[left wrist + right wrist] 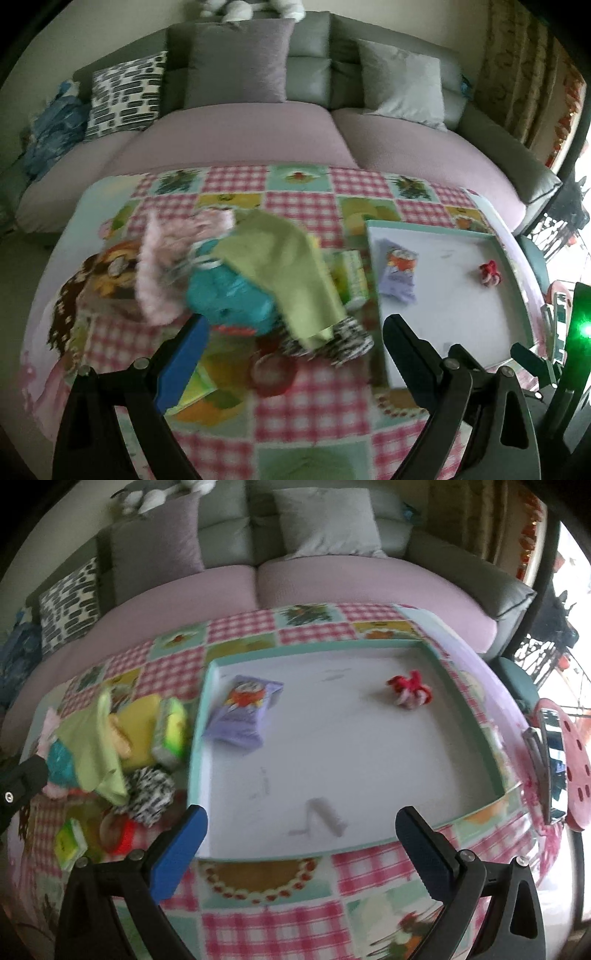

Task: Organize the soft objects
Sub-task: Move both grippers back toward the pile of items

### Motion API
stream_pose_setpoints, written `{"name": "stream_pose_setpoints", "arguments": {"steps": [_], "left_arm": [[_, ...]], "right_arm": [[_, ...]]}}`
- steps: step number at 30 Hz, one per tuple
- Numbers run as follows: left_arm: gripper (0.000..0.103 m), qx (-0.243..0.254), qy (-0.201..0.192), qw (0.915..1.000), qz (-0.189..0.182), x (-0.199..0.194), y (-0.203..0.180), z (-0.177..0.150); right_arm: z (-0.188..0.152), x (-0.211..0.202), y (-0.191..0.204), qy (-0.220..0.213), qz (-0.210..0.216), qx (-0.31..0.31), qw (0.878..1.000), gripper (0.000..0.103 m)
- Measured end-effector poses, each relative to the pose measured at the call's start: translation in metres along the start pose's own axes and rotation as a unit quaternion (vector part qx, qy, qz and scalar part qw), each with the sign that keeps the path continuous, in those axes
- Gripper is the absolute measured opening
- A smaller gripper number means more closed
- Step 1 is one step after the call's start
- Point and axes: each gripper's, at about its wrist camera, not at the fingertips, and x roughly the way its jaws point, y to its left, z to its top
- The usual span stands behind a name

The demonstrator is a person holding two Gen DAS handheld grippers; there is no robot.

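A heap of soft things lies on the patchwork tablecloth: a green cloth, a teal pouch, a pink fluffy piece and a black-and-white striped scrunchie. My left gripper hovers open just in front of the heap, nothing between its fingers. A shallow white tray with a teal rim holds a purple pouch and a red-and-white yarn toy. My right gripper is open and empty over the tray's near edge.
A yellow-green sponge, a small green box and a red ring lie beside the heap. A grey sofa with cushions runs behind the table. A pink dotted stool stands at the right.
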Motion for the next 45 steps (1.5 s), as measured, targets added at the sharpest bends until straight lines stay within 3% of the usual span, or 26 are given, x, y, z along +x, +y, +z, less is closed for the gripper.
{"name": "stream_pose_setpoints", "arguments": {"steps": [10,19,31,45], "left_arm": [[0.095,-0.078,-0.023,0.9947,0.062,-0.022,0.083,-0.008],[0.095,-0.154,0.006,0.9817,0.112,-0.011,0.152,-0.026],[0.095,-0.117,0.069,0.988,0.074,0.032,0.131,-0.034],[0.095,-0.104,0.155,0.9816,0.042,0.091,0.119,-0.056]], "right_arm": [[-0.006,-0.005,0.036,-0.003,0.021,-0.042,0.999,0.103],[-0.012,0.002,0.072,0.013,0.063,-0.079,0.995,0.103],[-0.014,0.027,0.089,0.033,0.074,-0.091,0.993,0.103],[-0.022,0.033,0.115,0.041,0.1,-0.128,0.986,0.103]]}}
